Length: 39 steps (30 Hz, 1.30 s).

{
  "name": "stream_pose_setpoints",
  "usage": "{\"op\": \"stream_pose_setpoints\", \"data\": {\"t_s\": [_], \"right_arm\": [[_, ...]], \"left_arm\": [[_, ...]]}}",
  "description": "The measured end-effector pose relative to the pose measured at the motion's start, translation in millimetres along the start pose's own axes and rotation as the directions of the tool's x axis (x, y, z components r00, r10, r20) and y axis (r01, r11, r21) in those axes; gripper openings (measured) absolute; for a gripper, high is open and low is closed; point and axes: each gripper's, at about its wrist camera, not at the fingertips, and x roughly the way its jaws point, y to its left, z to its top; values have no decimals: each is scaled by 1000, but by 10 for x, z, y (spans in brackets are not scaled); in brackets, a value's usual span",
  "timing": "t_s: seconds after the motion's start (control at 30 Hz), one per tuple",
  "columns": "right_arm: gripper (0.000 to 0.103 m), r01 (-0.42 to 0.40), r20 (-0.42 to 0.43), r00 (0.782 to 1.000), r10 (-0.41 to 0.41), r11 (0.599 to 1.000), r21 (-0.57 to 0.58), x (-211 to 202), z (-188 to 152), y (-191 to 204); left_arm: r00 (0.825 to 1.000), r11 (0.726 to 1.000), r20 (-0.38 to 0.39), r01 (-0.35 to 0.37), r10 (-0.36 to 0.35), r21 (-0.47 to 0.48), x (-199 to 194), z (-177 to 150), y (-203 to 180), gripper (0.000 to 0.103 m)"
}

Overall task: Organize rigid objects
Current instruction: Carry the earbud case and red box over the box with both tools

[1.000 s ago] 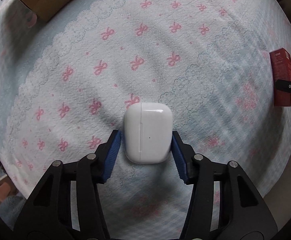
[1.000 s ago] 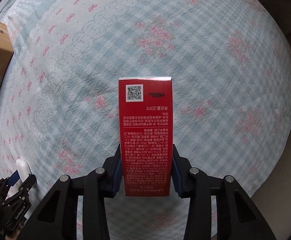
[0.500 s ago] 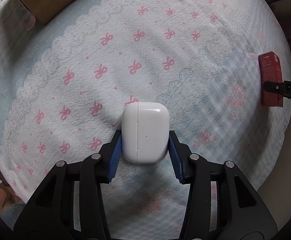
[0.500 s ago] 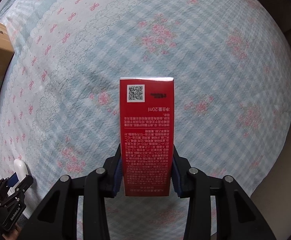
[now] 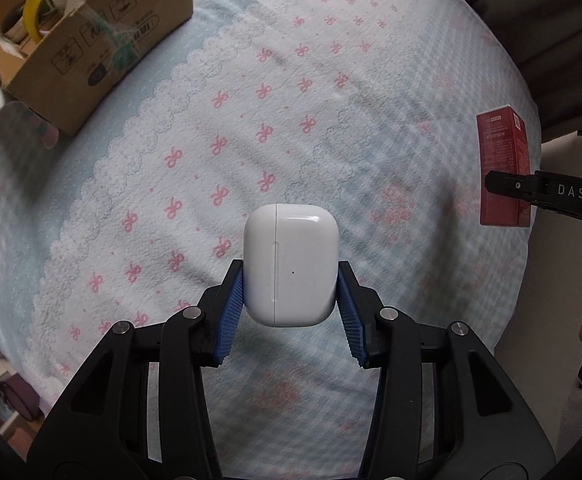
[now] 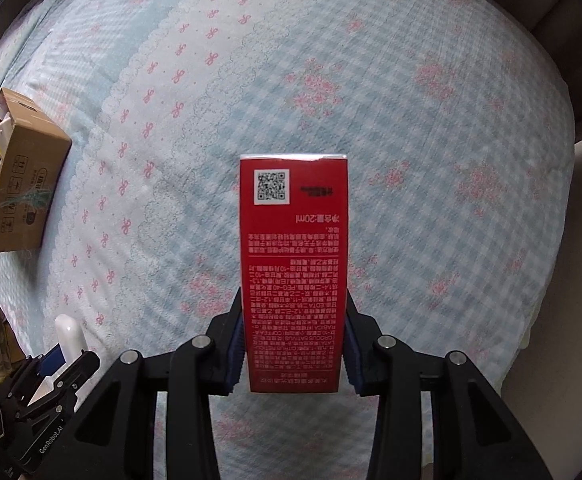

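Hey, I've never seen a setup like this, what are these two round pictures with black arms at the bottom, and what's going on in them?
No robot here: a person holds hand-operated tongs in each hand, each carrying a fisheye camera that looks along its fingers.

One picture comes from the left tongs, shut on a glossy white rounded plastic earbud case. The other comes from the right tongs, shut on a tall red printed cardboard carton. Each view catches the other tongs at its edge.

Below both is a bed with a pale blue checked quilt with pink bows. On it stands an open brown cardboard box holding a yellow tape roll.
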Motion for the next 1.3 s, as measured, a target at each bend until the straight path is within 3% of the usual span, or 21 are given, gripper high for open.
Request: {"op": "stream_pose_setpoints", "data": {"t_s": [0.17,0.43,0.8,1.1,1.3], "right_arm": [[37,-12,48,999,11,1000,19,-408,-89,75],[37,-35,125,992,30,999,36,-1048,-236,593],[37,-78,235,971,49,990,119,-1790,-197,1623],[37,-164,259,961,97,954,250,-1823,252,2640],[37,-223,275,952,134,919,324,-1566,547,3286]], "left_arm": [[998,998,38,39,-41,46,-425,72,10,41],[990,991,122,60,-74,121,-1101,474,174,41],[979,954,165,68,-120,293,-1956,1225,881,41],[983,896,130,62,-132,439,-2329,2046,1717,41],[988,857,113,35,-108,514,-2288,2529,2328,41]]}}
